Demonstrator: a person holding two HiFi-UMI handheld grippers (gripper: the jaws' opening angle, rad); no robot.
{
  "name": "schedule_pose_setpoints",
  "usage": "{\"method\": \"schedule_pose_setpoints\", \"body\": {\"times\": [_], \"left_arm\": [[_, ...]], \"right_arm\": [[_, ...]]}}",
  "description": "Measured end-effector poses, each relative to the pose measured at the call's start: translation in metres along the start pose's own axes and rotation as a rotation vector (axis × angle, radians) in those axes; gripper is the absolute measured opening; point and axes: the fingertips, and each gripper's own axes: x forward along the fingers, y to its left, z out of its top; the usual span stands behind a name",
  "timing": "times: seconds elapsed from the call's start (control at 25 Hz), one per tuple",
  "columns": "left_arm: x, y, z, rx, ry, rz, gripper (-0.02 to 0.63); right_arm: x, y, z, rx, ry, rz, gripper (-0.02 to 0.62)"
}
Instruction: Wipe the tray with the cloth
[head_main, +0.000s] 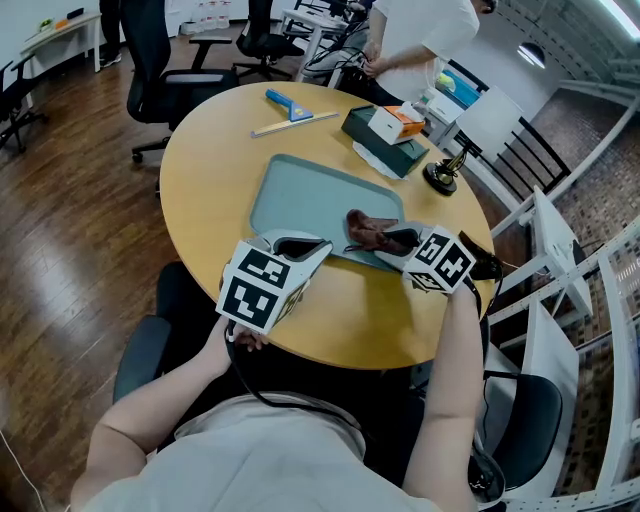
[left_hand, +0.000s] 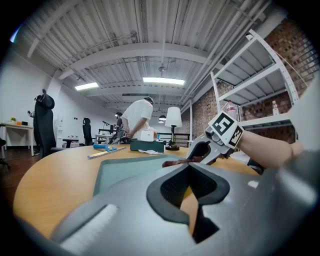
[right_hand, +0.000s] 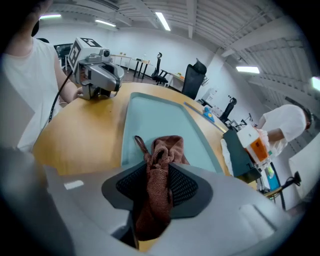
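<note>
A teal tray (head_main: 300, 200) lies in the middle of the round wooden table. A crumpled brown cloth (head_main: 368, 228) rests on the tray's near right part, and my right gripper (head_main: 392, 240) is shut on it. In the right gripper view the cloth (right_hand: 162, 150) bunches between the pads and spills forward onto the tray (right_hand: 155, 115). My left gripper (head_main: 318, 244) sits at the tray's near left corner, shut with nothing in it. From the left gripper view the tray (left_hand: 125, 172) stretches ahead, with the cloth (left_hand: 175, 162) at its right.
At the table's far side lie a blue-handled scraper with a ruler (head_main: 292, 108), a dark green box carrying a small orange-white box (head_main: 388, 135), and a lamp base (head_main: 441, 176). A person in white (head_main: 420, 40) stands beyond. Office chairs (head_main: 160, 70) and white shelving (head_main: 560, 250) flank the table.
</note>
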Motion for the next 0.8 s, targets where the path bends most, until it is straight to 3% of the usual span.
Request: {"method": "schedule_pose_setpoints", "body": {"times": [0.12, 0.32, 0.48, 0.6, 0.8], "left_arm": [[0.000, 0.001, 0.001, 0.005, -0.002, 0.004, 0.001], [-0.001, 0.000, 0.002, -0.001, -0.002, -0.001, 0.000], [0.002, 0.002, 0.002, 0.002, -0.001, 0.001, 0.000], [0.001, 0.002, 0.002, 0.000, -0.001, 0.000, 0.000], [0.000, 0.000, 0.001, 0.000, 0.000, -0.003, 0.001]], "right_arm": [[-0.015, -0.025, 0.012, 0.052, -0.085, -0.128, 0.133], [-0.069, -0.089, 0.018, 0.188, -0.245, -0.454, 0.132], [-0.097, -0.131, -0.015, 0.285, -0.223, -0.668, 0.133], [-0.085, -0.140, -0.058, 0.371, -0.116, -0.686, 0.133], [-0.048, -0.132, -0.115, 0.492, 0.029, -0.596, 0.135]]}}
